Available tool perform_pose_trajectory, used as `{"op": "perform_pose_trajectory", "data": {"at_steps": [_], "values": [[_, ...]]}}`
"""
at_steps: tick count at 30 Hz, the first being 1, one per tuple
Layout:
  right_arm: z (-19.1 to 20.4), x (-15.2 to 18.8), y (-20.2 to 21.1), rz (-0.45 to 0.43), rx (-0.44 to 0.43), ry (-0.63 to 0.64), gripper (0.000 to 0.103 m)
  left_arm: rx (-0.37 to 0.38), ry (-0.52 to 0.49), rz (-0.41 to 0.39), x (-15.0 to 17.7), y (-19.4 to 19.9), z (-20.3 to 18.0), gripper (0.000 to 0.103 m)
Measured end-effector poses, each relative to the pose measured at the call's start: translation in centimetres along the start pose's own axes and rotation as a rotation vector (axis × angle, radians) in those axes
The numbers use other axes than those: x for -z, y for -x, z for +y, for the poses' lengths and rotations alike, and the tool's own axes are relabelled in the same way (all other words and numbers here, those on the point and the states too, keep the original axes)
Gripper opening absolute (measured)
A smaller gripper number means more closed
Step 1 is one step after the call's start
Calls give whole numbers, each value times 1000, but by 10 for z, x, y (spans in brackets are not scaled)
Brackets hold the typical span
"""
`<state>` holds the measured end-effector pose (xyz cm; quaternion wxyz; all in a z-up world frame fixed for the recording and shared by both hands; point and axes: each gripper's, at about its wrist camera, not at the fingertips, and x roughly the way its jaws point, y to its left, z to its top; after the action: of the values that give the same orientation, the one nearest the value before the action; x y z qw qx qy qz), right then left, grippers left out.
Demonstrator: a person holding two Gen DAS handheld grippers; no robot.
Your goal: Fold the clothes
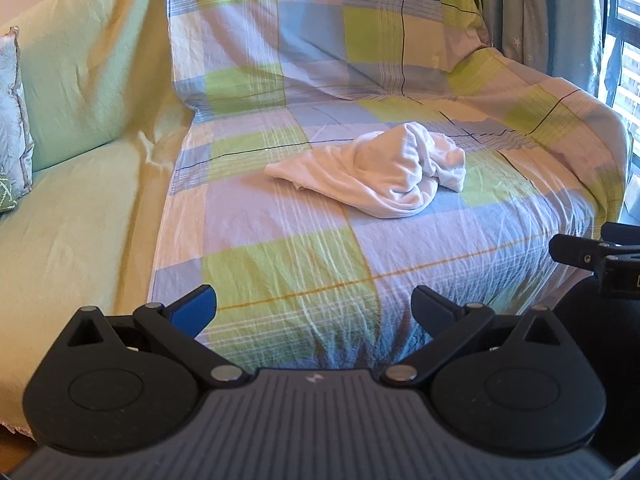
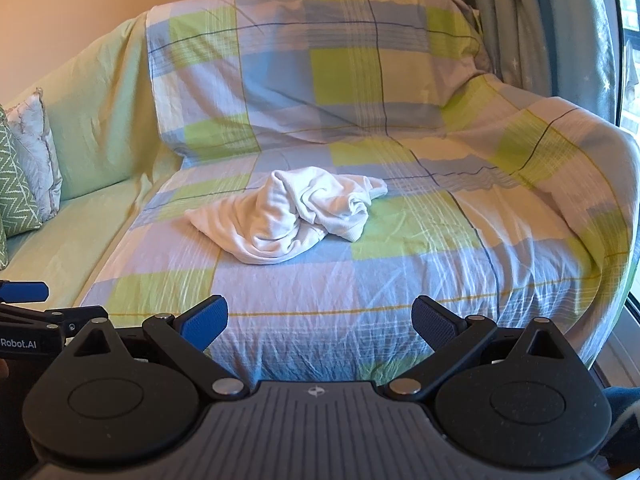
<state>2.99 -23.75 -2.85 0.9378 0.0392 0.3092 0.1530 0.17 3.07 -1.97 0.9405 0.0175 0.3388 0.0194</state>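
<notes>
Left tongs (image 1: pixel 314 312) and right tongs (image 2: pixel 320 322) gape wide, seemingly level.

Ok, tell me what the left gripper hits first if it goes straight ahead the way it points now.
Probably the plaid sheet on the sofa seat. The left gripper is open and empty, aimed across bare sheet; the crumpled white garment lies farther on and slightly right. Whether it would reach the garment before touching the sheet is unclear from this view.

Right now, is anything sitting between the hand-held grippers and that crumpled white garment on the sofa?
Nothing visible. Only bare plaid sheet lies between the white garment and the open left hand-held gripper and right hand-held gripper.
</notes>
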Motion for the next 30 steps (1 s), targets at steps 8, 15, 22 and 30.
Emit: {"op": "perform_pose_trajectory", "data": {"at_steps": [8, 15, 22, 30], "values": [[13, 18, -24, 10, 34, 55, 101, -10, 1, 15, 7, -17, 7, 102], [4, 21, -28, 9, 16, 4, 101, 16, 43, 8, 13, -21, 11, 102], [6, 21, -32, 20, 13, 6, 101, 11, 45, 4, 14, -20, 10, 102], [8, 22, -36, 41, 38, 16, 101, 20, 49, 17, 12, -24, 9, 102]]}}
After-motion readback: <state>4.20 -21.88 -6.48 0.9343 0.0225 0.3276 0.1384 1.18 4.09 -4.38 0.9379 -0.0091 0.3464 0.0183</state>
